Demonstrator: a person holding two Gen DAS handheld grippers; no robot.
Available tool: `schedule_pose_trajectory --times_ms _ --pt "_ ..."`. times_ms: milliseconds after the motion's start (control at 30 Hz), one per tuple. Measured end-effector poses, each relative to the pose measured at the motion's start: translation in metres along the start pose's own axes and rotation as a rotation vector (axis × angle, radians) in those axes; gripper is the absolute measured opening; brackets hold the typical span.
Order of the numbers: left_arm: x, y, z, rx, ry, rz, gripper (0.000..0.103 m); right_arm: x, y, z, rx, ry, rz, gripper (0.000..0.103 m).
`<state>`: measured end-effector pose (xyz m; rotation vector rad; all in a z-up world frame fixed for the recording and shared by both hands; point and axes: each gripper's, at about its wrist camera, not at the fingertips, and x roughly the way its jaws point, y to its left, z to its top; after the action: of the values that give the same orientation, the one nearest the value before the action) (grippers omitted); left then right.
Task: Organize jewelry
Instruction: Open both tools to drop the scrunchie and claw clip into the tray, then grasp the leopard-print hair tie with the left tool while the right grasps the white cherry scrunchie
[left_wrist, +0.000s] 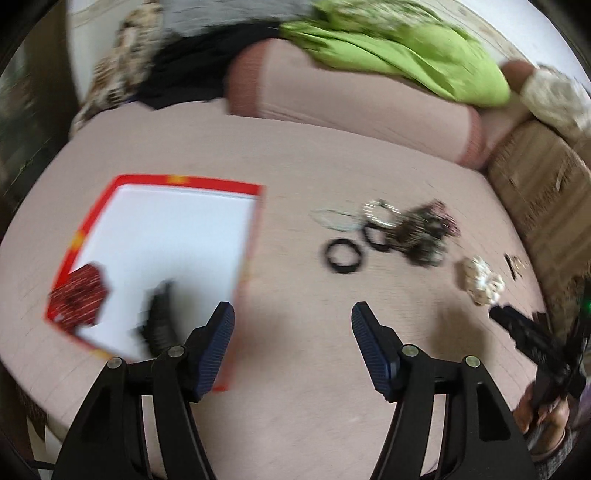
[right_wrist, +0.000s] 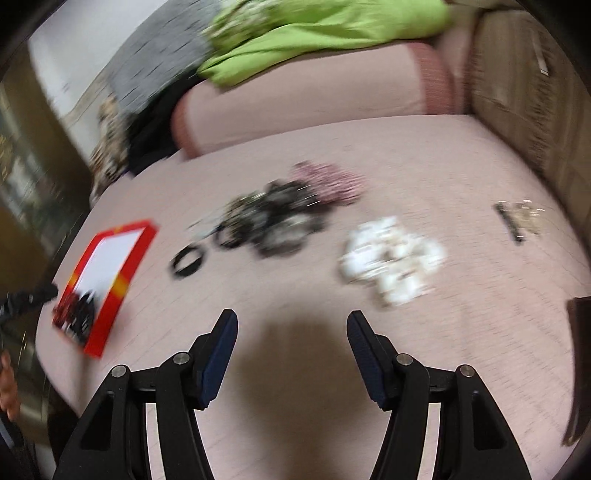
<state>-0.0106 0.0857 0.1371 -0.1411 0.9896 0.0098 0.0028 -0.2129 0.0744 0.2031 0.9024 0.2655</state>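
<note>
A red-rimmed white box (left_wrist: 166, 236) lies on the pink bed; it also shows in the right wrist view (right_wrist: 107, 266). In it lie a dark red scrunchie (left_wrist: 79, 295) and a black piece (left_wrist: 159, 317). A loose pile of jewelry (left_wrist: 413, 229) lies to its right, with a black bangle (left_wrist: 343, 256) nearest the box and a white beaded piece (left_wrist: 480, 280) further right. The pile (right_wrist: 280, 218) and white piece (right_wrist: 391, 254) show blurred in the right wrist view. My left gripper (left_wrist: 293, 323) is open and empty above the box's right edge. My right gripper (right_wrist: 291, 328) is open and empty.
A pink bolster (left_wrist: 351, 107) lies at the back with green cloth (left_wrist: 399, 55) and other clothes on it. A small dark clip with gold bits (right_wrist: 517, 218) lies far right. A brown headboard (left_wrist: 543, 184) bounds the right side. The other gripper (left_wrist: 532, 339) shows at right.
</note>
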Motion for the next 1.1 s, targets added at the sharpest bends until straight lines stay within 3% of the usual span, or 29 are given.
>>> schedule_pose_trajectory --times_ms 100,300,600,667,767,800,833,900,967,1100 --pt "0.023 -0.040 0.012 0.062 0.016 -0.033 0.065 0.005 -0.026 0.017 0.050 -0.023 -0.040 0.066" --pt "0.077 -0.105 0.033 0.153 0.040 -0.081 0.065 0.027 -0.054 0.038 0.114 -0.051 -0.031 0.066" --pt "0.140 -0.135 0.056 0.158 0.072 -0.099 0.064 0.048 -0.060 0.038 0.066 -0.024 -0.046 0.066" --pt "0.150 -0.136 0.058 0.153 0.083 -0.100 0.058 0.051 -0.057 0.038 0.046 -0.018 -0.052 0.066" --pt "0.159 -0.136 0.059 0.162 0.108 -0.098 0.025 0.055 -0.052 0.036 0.015 -0.009 -0.073 0.066" --pt "0.162 -0.135 0.059 0.158 0.120 -0.106 0.009 0.055 -0.051 0.035 0.004 -0.009 -0.081 0.066" --pt "0.163 -0.134 0.058 0.149 0.130 -0.120 0.006 0.057 -0.050 0.035 -0.007 -0.007 -0.094 0.064" --pt "0.159 -0.130 0.058 0.134 0.117 -0.132 0.006 0.060 -0.048 0.033 -0.021 0.000 -0.116 0.048" --pt "0.149 -0.128 0.057 0.135 0.097 -0.141 0.006 0.063 -0.047 0.031 -0.034 0.015 -0.132 0.018" --pt "0.121 -0.119 0.053 0.136 0.060 -0.165 0.006 0.059 -0.044 0.028 -0.048 0.004 -0.139 0.004"
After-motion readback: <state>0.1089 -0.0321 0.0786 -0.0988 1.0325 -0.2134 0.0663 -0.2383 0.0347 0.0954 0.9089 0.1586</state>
